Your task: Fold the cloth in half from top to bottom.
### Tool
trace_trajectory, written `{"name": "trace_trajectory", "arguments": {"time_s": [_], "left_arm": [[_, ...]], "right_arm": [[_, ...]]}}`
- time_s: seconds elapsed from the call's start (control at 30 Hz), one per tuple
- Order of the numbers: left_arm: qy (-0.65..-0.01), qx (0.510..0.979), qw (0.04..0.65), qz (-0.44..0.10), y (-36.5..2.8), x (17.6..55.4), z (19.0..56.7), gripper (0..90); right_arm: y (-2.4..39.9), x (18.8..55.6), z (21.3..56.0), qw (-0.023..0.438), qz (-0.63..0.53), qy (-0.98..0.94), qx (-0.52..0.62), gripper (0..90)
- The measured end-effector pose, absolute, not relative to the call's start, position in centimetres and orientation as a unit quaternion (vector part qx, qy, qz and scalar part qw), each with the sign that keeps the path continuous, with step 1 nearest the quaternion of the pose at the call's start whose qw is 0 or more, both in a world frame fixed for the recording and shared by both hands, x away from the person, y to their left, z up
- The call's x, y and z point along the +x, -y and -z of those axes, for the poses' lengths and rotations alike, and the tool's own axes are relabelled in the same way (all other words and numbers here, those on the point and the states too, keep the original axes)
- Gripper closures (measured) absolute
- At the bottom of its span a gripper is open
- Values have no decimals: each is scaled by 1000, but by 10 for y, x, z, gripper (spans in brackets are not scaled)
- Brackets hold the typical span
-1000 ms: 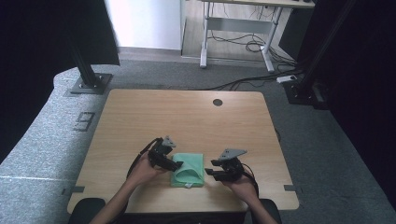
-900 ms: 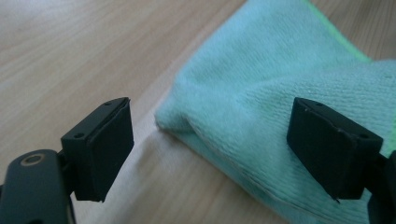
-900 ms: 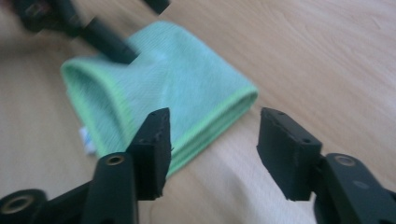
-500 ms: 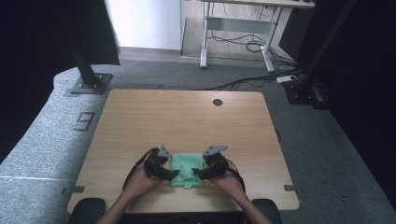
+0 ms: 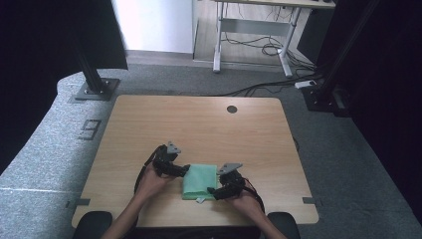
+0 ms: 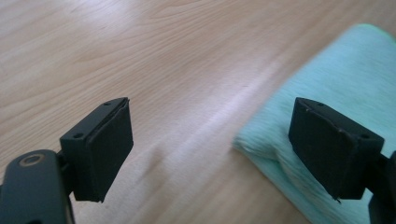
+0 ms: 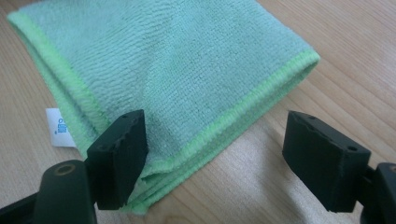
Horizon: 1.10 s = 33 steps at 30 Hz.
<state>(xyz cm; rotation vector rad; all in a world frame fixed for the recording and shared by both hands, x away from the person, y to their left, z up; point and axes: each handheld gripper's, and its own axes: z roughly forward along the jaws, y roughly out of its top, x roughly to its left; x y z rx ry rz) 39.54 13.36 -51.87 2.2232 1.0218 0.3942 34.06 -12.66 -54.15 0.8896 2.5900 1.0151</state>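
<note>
The high view is evenly but softly lit: the tabletop (image 5: 199,129) is bright, while the upper left and right sides fall into near black, and a pale glare burns at the doorway (image 5: 154,25) beyond. The picture is slightly soft, with straight lines bowing near the edges. In the left gripper view a broad sheen crosses the wood, and the green cloth (image 6: 336,93) is blurred (its far edge most). The right gripper view is sharper, showing the cloth's weave, with a faint shadow beneath its hem.
</note>
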Motion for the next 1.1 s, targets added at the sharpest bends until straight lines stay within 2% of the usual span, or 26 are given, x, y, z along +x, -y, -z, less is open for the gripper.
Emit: {"name": "trace_trajectory", "arguments": {"time_s": [0.3, 0.57, 0.73, 1.1], "left_arm": [[-404, 849, 312, -137, -136, 402, 535, 132], [-355, 873, 308, -129, -127, 361, 527, 139], [-358, 872, 309, -123, -136, 340, 532, 139], [-367, 864, 315, -140, -139, 330, 538, 141]], "right_arm": [[128, 340, 542, 104, -345, -881, 307, 238], [129, 341, 543, 105, -343, -877, 319, 197], [129, 342, 544, 105, -343, -877, 320, 188], [135, 337, 542, 109, -346, -875, 320, 187]]}}
